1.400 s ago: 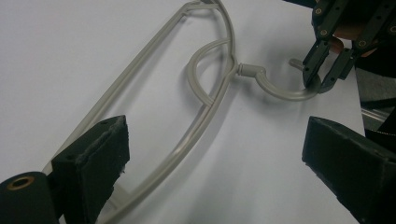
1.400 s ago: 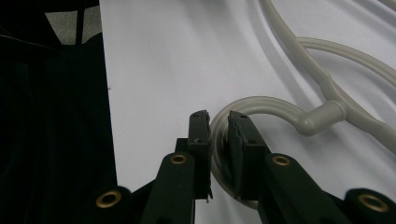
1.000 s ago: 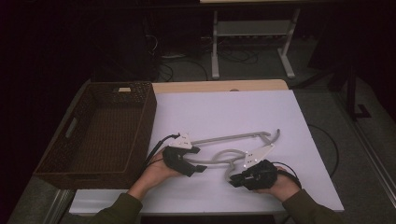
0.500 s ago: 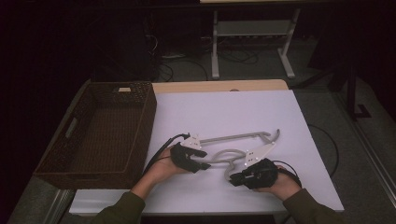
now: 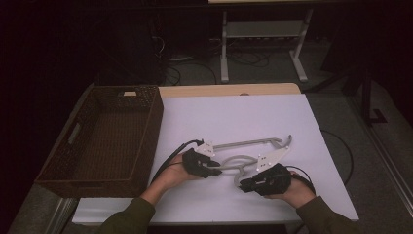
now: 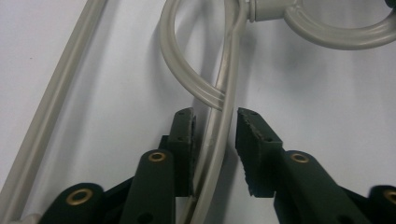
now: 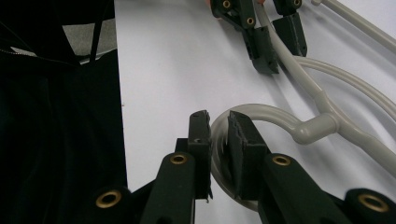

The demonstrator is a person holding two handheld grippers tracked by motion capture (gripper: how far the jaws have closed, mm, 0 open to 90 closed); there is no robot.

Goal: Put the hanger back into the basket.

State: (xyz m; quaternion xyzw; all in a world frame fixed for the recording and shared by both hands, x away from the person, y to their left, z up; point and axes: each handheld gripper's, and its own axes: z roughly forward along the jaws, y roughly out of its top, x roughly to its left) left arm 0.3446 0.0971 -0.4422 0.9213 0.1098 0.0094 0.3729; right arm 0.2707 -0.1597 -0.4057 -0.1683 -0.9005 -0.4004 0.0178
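From the high view, a grey plastic hanger (image 5: 246,158) lies flat on the white tabletop (image 5: 311,126), just right of an empty brown wicker basket (image 5: 104,139). The left hand-held gripper (image 5: 214,169) meets one end of the hanger's arm, and the right hand-held gripper (image 5: 245,183) meets the hook loop near the person.

In the left gripper view, the hanger's arm (image 6: 219,135) runs up between the two black jaws. The left jaw pad touches it, the right one stands a little apart, so this hand-held gripper is not quite clamped. To do this well, I'd say it should close squarely on the thin bar before any lift.

In the right gripper view, the curved hook (image 7: 261,114) passes between the jaws, which press close on it from both sides; this hand-held gripper looks to be gripping the hook. The left one (image 7: 275,44) straddles the arm farther off.
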